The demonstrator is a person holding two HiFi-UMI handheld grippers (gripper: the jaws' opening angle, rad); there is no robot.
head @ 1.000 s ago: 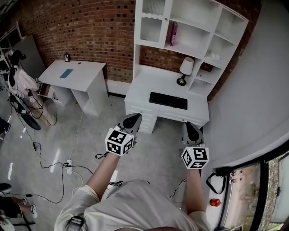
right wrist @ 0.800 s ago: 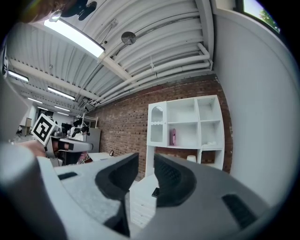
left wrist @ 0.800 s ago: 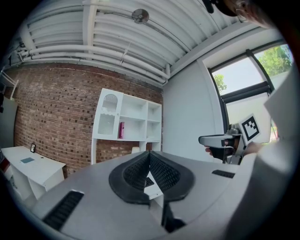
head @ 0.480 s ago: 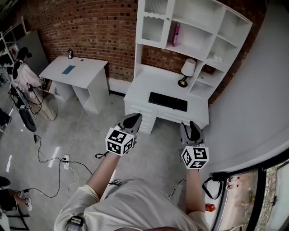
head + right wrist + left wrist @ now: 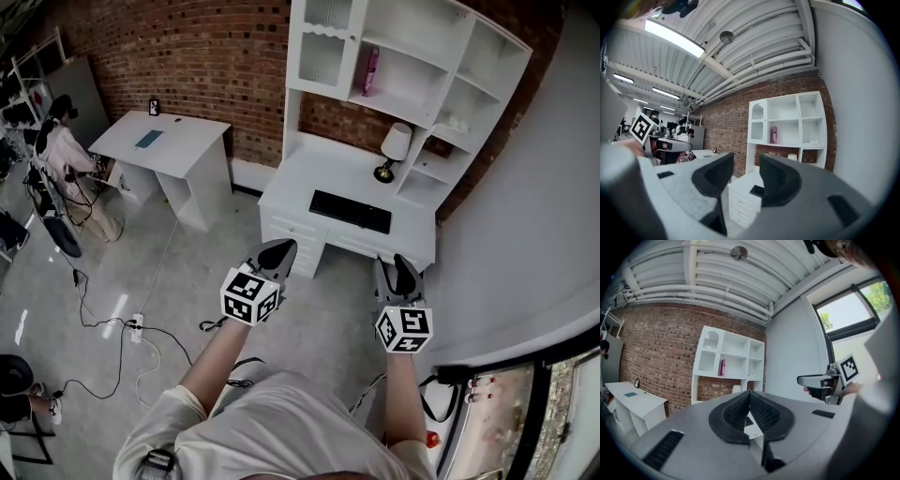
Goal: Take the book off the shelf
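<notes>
Well short of shelf [image 5: 405, 64], both grippers hovered over floor in front of desk [image 5: 309, 173]. Left gripper [image 5: 278, 251]: jaws closed tip to tip, nothing between. Right gripper [image 5: 397, 272]: jaws apart, empty. Pink book [image 5: 371, 71] stood upright in open shelf compartment above desk, far from both grippers. Black keyboard [image 5: 350, 211] and lamp [image 5: 393, 148] sat on desk. Second desk [image 5: 173, 150] stood left, against brick wall [image 5: 206, 66].

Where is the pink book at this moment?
In the head view, the pink book stands in the white shelf unit above the desk, up-left of the lamp.
</notes>
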